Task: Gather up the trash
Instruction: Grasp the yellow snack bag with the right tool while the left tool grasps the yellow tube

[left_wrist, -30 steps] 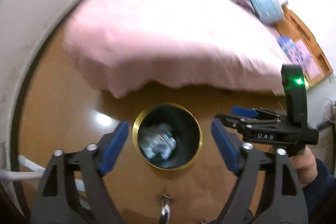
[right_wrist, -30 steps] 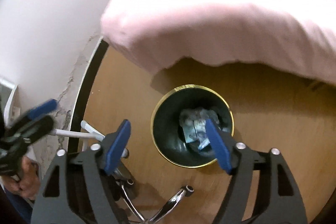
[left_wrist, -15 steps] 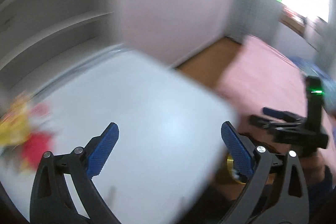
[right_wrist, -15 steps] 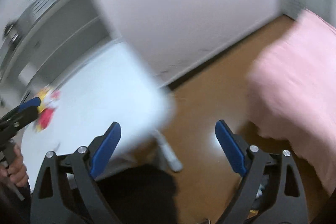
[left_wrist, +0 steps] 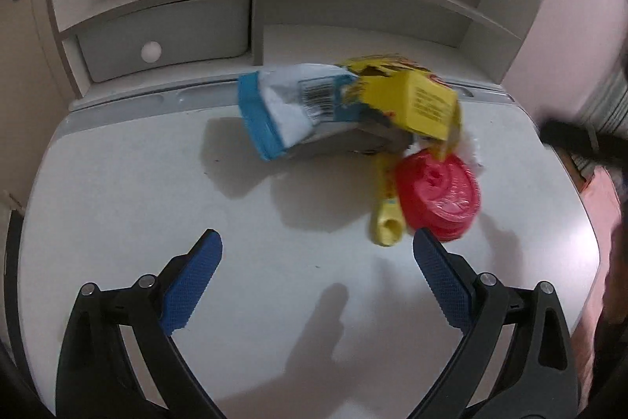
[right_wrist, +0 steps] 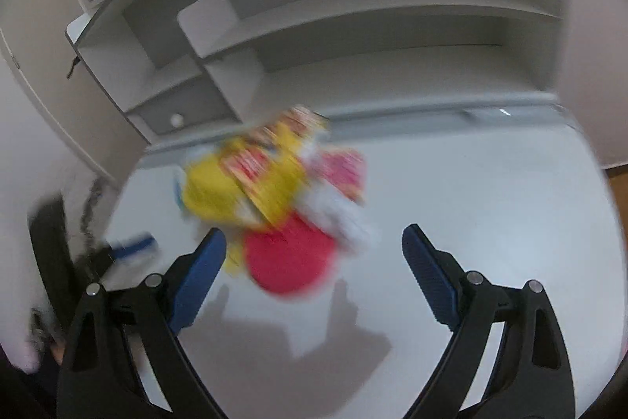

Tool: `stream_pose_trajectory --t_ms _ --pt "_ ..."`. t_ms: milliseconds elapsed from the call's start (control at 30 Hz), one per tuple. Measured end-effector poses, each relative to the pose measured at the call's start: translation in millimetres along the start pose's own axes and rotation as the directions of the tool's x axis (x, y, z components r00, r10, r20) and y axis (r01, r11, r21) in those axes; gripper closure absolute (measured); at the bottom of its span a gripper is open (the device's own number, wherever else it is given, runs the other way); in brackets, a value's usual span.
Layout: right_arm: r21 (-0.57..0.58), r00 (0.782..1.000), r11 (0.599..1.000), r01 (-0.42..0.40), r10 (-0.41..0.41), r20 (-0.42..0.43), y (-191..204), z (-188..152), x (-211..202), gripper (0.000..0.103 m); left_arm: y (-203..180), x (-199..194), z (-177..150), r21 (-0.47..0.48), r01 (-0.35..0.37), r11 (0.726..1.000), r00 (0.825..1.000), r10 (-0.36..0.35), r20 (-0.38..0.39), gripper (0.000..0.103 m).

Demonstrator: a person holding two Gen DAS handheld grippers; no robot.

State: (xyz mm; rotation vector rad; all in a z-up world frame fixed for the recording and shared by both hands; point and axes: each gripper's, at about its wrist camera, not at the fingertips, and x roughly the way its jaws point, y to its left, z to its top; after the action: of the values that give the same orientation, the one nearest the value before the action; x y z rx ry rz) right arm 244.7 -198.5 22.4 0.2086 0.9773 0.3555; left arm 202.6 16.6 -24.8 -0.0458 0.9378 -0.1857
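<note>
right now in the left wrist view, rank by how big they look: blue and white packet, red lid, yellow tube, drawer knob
1. blue and white packet
2. red lid
3. yellow tube
4. drawer knob

The knob sits farther back, so its true size is unsure.

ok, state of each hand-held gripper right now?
Left hand-held gripper: open, empty, jaws just opened wider.
Right hand-held gripper: open, empty, jaws just opened wider.
</note>
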Motion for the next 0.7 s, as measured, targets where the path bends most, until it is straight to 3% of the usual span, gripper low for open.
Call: stream_pose_trajectory --t_ms 100,200,433,533,567,600,700 --pt "0.037 0.996 0.997 -0.066 0.068 -0.055 22.7 40.6 35.1 0.010 6.2 1.2 -2.5 0.020 0.001 1.000 1.000 -0.001 0.013 0.008" --pt "0.085 0.986 0.994 -0.076 0.088 -0.145 36.0 65.1 77.3 0.010 7.5 7.3 -0.9 0.048 0.023 0.999 1.000 -0.023 0.001 0.008" --pt "0.209 0.952 0.974 -0.093 0.148 -0.268 27.2 65.7 116.0 0.012 4.2 20.1 6.3 0.106 0.059 0.993 0.998 -0.055 -0.040 0.008" --pt "0.243 0.938 0.962 -0.127 0.196 -0.286 19.1 59.1 117.3 0.023 5.7 28.2 10.5 0.110 0.070 0.991 0.996 -0.064 -0.059 0.008" --pt "0.243 0.940 0.962 -0.120 0.189 -0.284 18.6 58.6 117.2 0.031 3.8 30.4 11.9 0.114 0.070 0.991 0.996 -0.063 -0.066 0.008" --pt "0.242 0.941 0.963 -0.123 0.190 -0.279 18.3 57.8 114.9 0.046 3.1 31.2 12.9 0.116 0.073 0.991 0.996 -0.066 -0.067 0.008" --pt "0.261 0.938 0.950 -0.172 0.239 -0.250 14.8 54.1 101.8 0.056 1.6 36.9 12.5 0.132 0.089 0.987 0.992 -0.076 -0.097 0.008"
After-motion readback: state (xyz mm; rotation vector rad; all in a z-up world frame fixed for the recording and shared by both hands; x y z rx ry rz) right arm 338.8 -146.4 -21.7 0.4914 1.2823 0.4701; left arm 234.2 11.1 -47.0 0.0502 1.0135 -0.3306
